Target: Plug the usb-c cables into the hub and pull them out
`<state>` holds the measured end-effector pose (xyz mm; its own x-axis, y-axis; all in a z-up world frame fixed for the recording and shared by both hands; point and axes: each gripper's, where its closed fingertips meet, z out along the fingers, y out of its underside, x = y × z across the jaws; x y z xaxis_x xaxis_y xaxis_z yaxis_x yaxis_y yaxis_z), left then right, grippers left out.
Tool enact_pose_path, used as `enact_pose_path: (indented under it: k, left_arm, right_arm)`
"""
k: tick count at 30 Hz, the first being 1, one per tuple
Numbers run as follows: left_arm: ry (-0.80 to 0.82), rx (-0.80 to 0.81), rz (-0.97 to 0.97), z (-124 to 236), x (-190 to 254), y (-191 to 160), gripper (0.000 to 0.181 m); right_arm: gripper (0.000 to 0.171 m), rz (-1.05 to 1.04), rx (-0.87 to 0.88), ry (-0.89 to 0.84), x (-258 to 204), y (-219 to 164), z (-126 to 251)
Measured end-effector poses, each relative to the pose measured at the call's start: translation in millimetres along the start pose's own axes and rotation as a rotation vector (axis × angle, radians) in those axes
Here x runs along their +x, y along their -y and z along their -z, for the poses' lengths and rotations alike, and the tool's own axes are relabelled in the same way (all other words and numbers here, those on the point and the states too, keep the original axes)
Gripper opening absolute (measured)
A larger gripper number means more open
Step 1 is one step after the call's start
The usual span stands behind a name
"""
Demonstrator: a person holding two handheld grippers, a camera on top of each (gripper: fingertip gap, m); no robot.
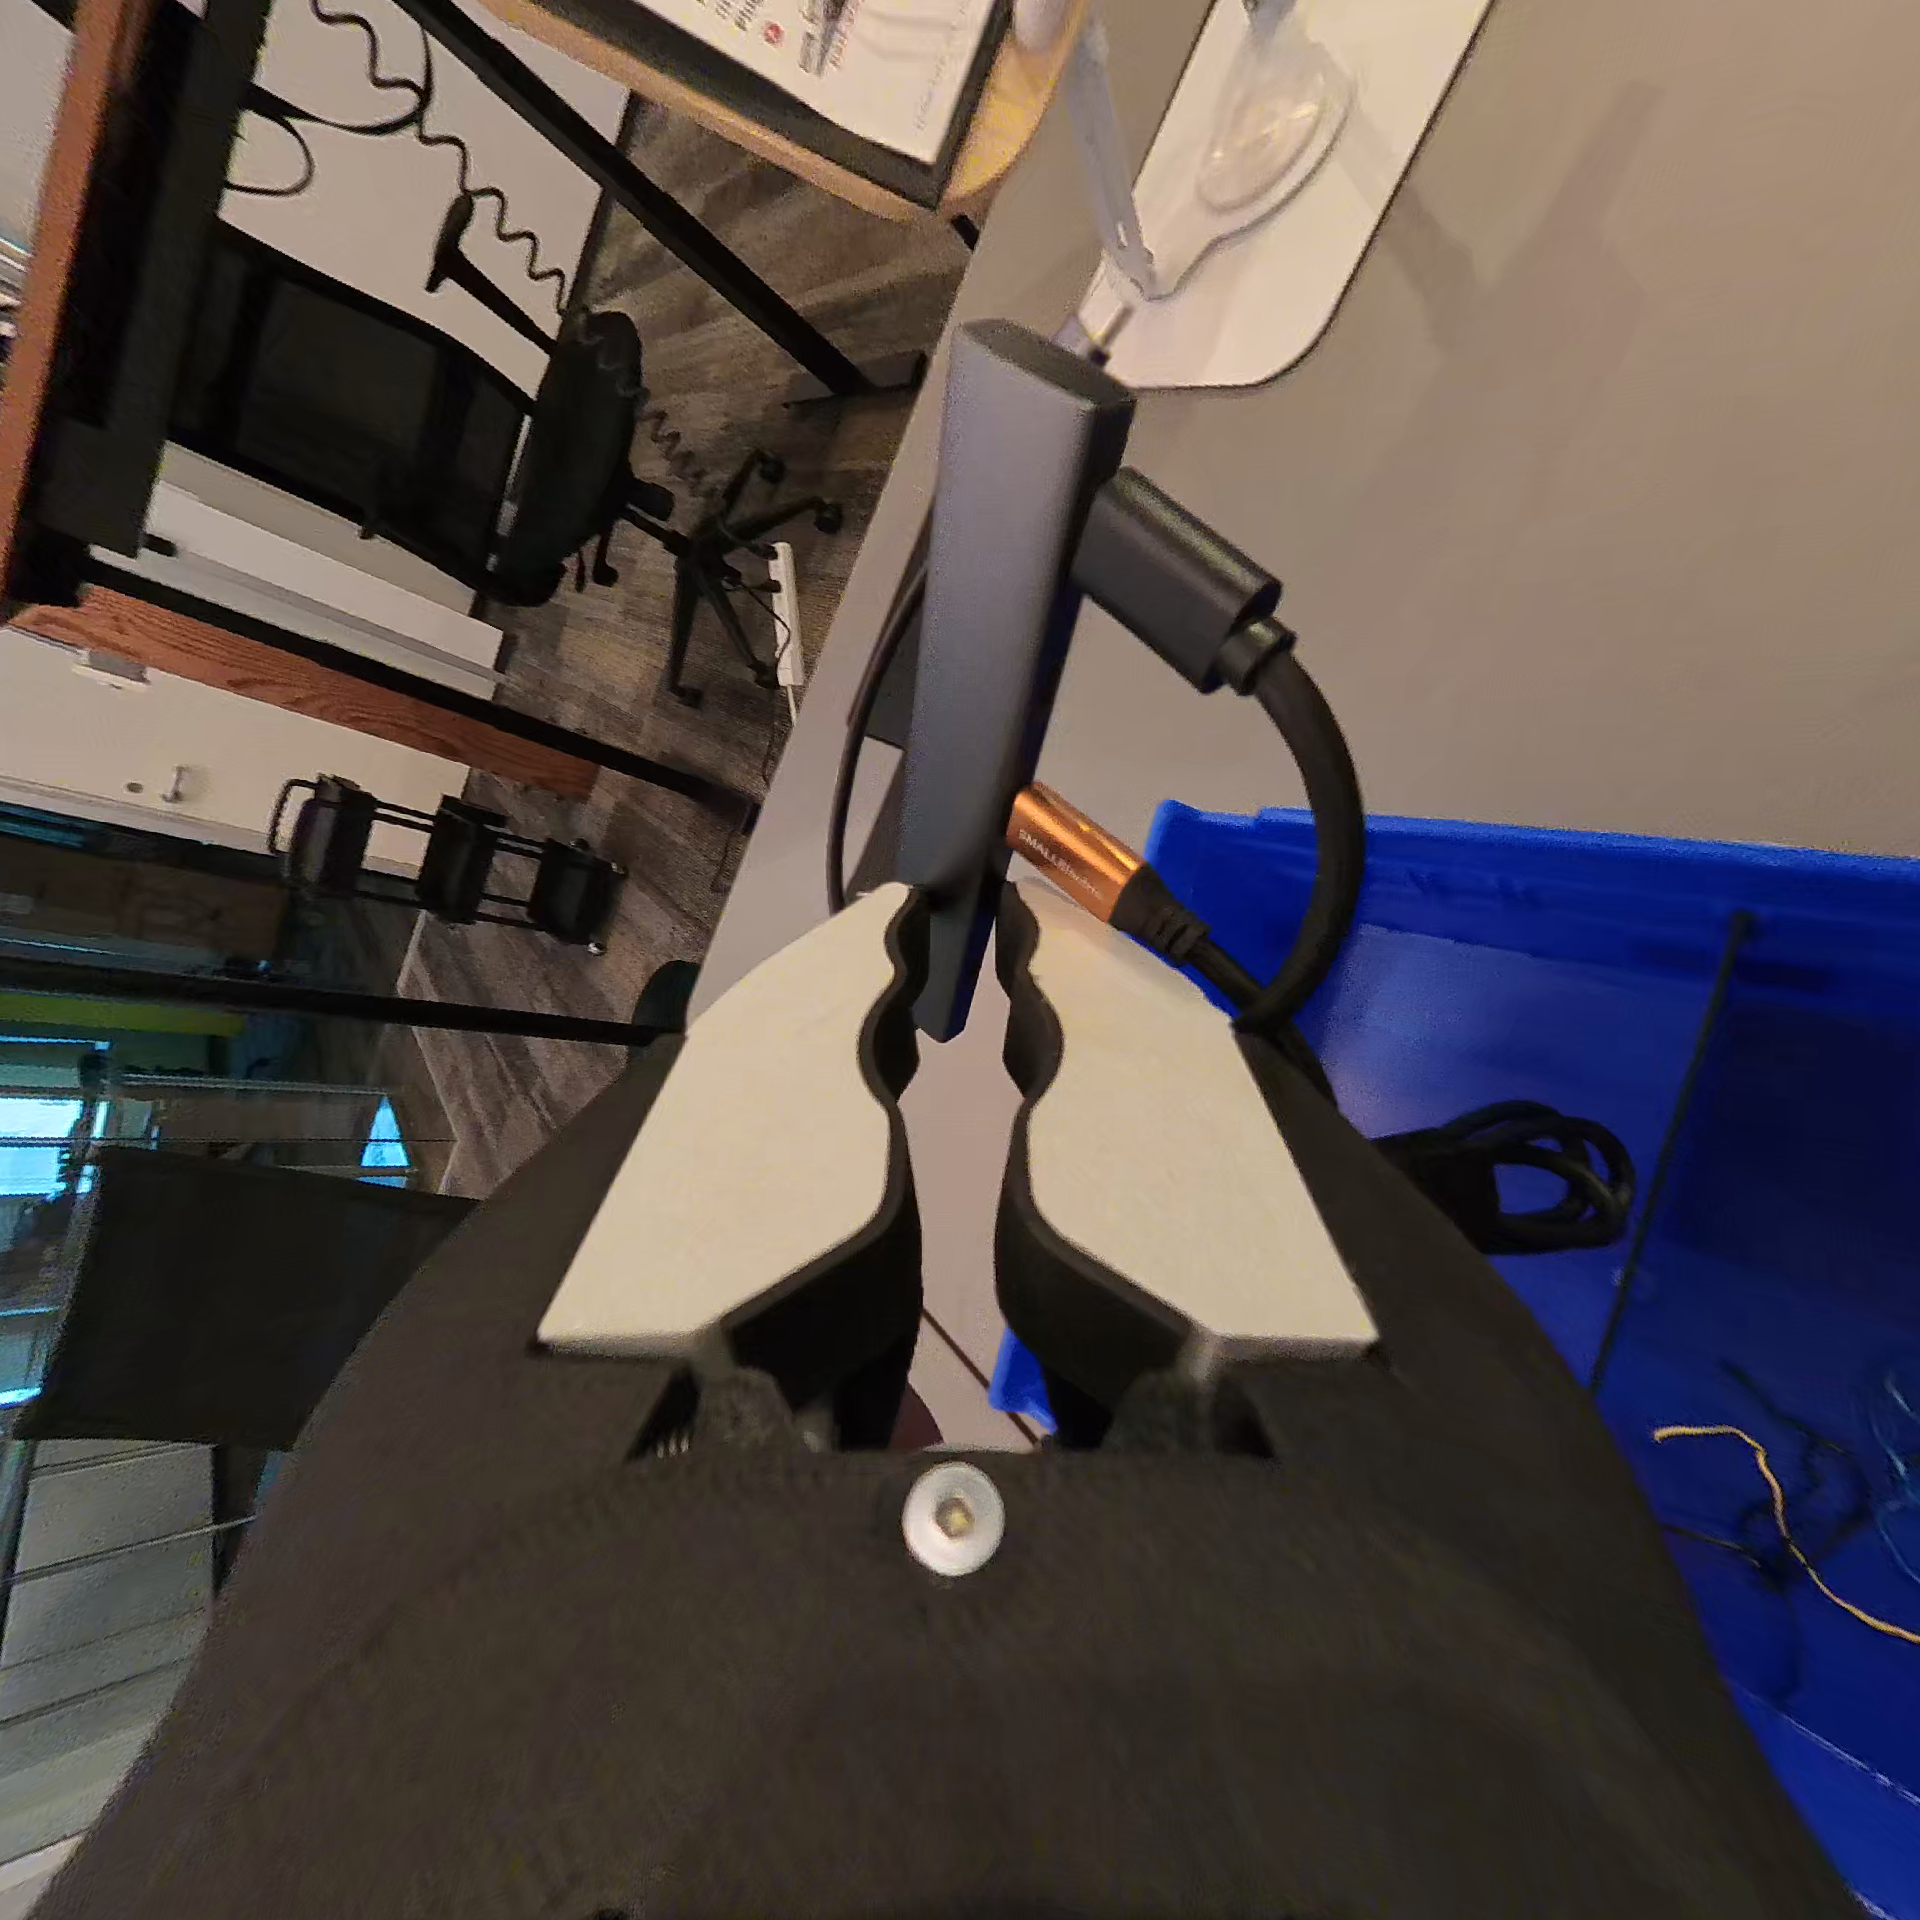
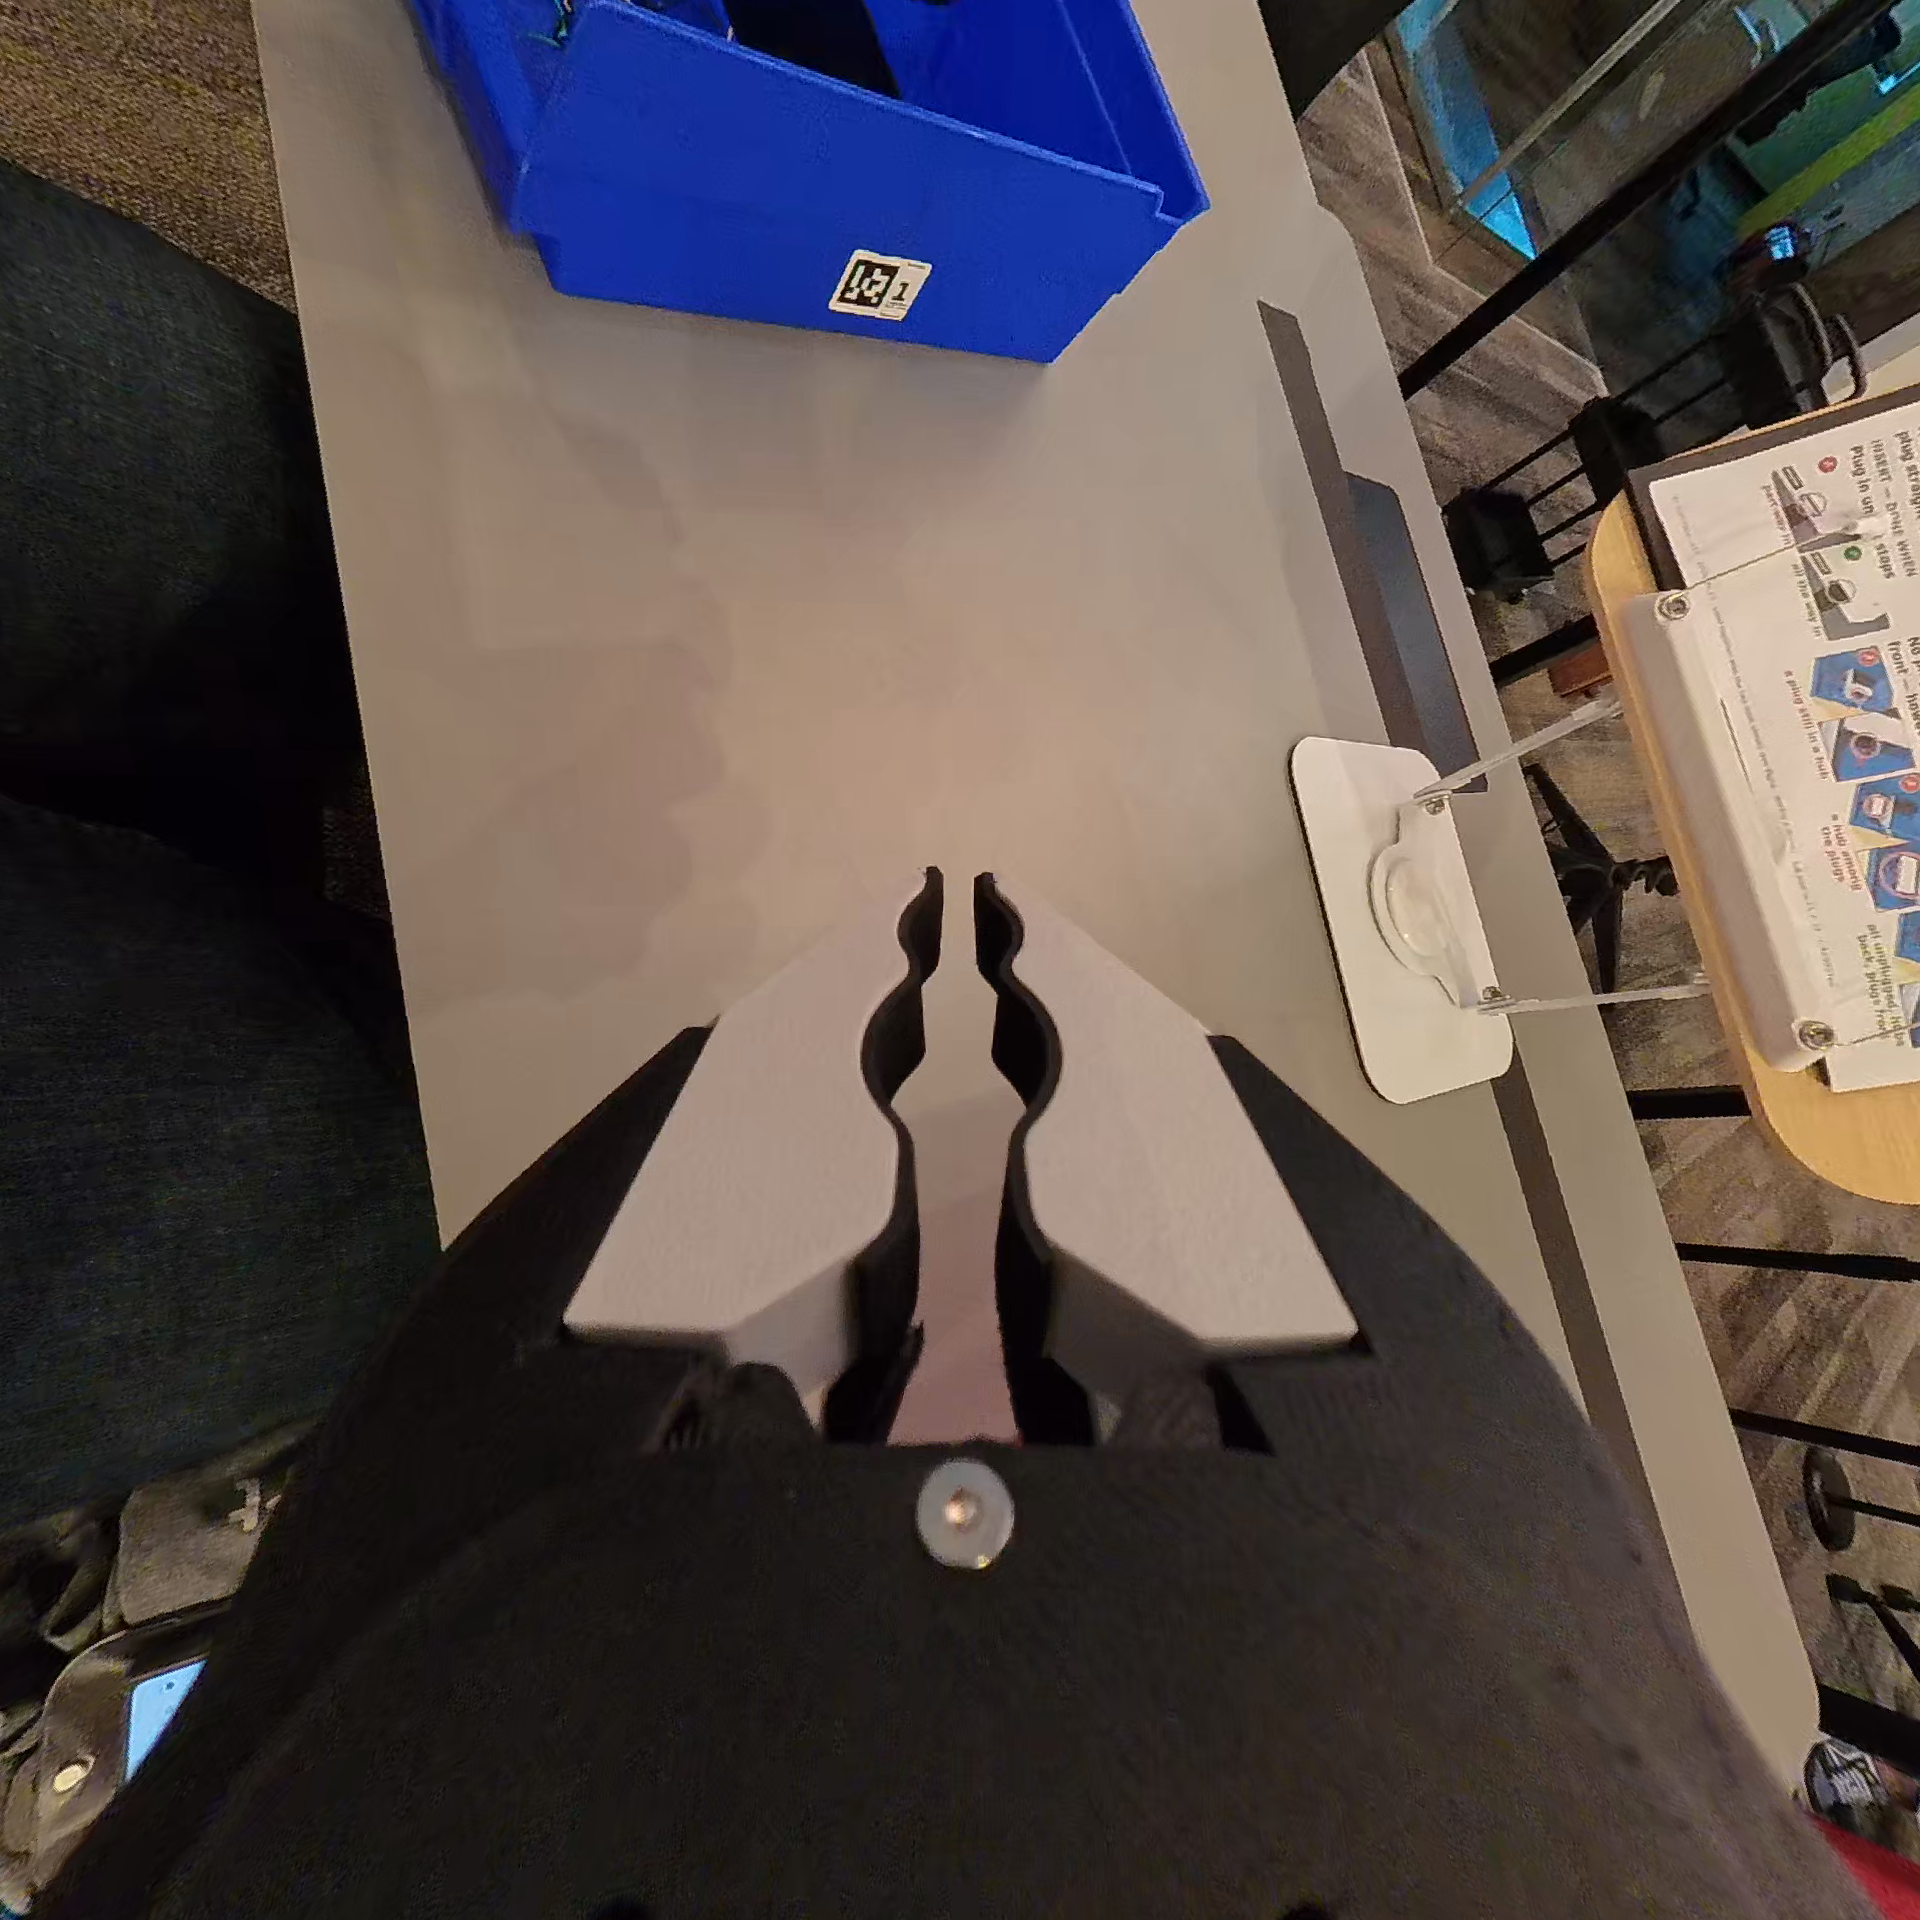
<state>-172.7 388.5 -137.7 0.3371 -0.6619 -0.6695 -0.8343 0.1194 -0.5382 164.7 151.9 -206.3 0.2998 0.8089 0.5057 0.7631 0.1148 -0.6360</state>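
Observation:
In the left wrist view my left gripper [image 1: 958, 914] is shut on the near end of a slim grey hub [image 1: 997, 623], held in the air above the grey table [image 1: 1558, 520]. A dark grey usb-c plug [image 1: 1174, 571] with a thick black cable [image 1: 1325, 790] sits in the hub's right side. A copper-coloured plug [image 1: 1075, 857] sits in the same side, close to my fingertips. In the right wrist view my right gripper [image 2: 958, 883] is nearly closed and empty, over bare table [image 2: 831, 623]. The hub does not show in that view.
A blue bin [image 1: 1558, 1039] with coiled black cable and thin wires stands at the right; it also shows in the right wrist view [image 2: 831, 187]. A white stand base [image 2: 1403, 935] sits near the table's edge. A round wooden side table with a printed sheet [image 2: 1766, 727] stands beyond it.

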Motion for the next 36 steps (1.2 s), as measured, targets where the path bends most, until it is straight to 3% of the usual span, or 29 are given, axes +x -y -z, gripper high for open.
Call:
enact_pose_path:
  k: [15, 36]
  left_arm:
    - [0.032, 0.091, -0.025, 7, -24, 62, 0.012]
    - [-0.029, 0.293, -0.198, -21, 19, 220, 0.012]
  right_arm:
    - [0.003, -0.026, 0.027, -0.025, -3, 4, 3]
    - [0.015, -0.231, 0.263, -0.285, 69, 68, 21]
